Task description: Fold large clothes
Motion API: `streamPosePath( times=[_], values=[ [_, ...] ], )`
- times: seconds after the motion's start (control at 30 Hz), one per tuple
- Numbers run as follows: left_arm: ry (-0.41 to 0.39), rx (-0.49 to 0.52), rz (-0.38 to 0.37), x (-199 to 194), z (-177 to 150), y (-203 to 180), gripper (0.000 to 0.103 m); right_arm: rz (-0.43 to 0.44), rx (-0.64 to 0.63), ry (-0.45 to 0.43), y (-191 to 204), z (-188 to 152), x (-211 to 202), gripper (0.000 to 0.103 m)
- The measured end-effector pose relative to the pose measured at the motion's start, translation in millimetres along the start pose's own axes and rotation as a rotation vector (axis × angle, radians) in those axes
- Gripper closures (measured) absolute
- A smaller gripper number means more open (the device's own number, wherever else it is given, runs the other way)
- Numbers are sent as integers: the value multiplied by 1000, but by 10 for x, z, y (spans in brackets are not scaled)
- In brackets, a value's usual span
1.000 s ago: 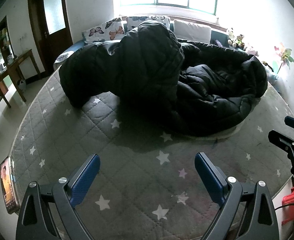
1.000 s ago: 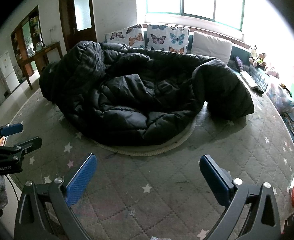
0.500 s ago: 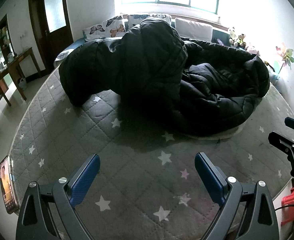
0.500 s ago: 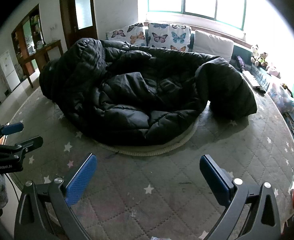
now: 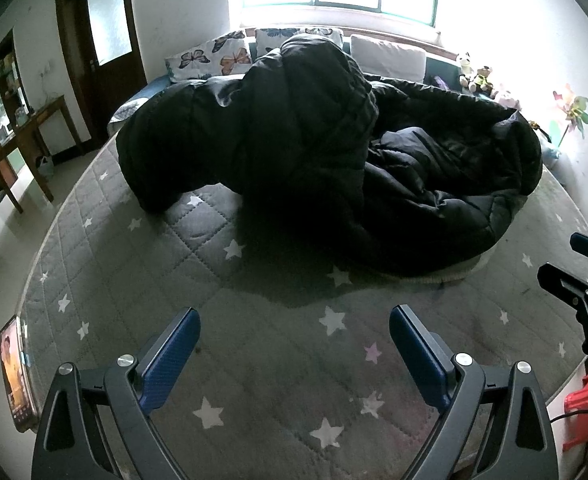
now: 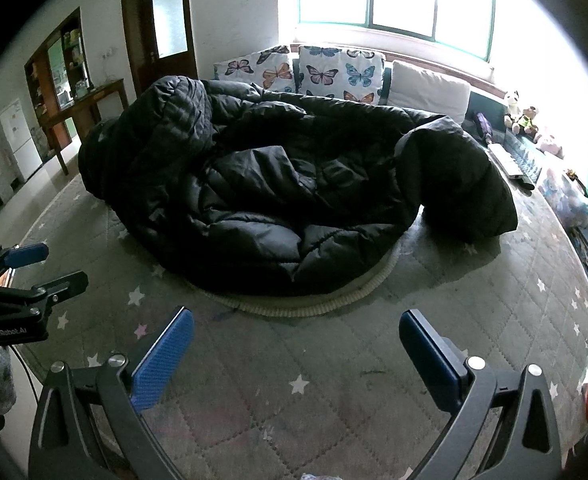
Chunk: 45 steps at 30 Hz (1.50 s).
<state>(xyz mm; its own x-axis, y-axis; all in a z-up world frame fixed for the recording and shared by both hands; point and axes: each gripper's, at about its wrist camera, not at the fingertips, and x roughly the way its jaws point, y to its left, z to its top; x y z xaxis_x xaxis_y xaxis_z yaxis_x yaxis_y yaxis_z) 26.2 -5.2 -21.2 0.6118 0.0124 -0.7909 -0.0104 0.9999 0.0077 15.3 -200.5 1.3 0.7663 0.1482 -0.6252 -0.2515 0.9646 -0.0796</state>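
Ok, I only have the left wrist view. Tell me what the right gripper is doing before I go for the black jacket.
Observer: The right gripper is open and empty, over bare mattress, short of the black jacket.
Operator: Describe the jacket's far right end. Here it's just a bulge.
Observer: It's a bulky sleeve-like part flopped over, its end resting on the mattress to the right of the main heap.
Operator: Now give me the near edge.
Observer: A cream ribbed hem shows under it, curving along most of the edge that faces the gripper.
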Motion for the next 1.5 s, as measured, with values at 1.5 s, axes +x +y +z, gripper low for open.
streamPosePath(
  times=[1.5],
  values=[
    [-1, 147, -4, 712, 2064, -29, 13, 304, -53, 78, -239, 1022, 1130, 22]
  ],
)
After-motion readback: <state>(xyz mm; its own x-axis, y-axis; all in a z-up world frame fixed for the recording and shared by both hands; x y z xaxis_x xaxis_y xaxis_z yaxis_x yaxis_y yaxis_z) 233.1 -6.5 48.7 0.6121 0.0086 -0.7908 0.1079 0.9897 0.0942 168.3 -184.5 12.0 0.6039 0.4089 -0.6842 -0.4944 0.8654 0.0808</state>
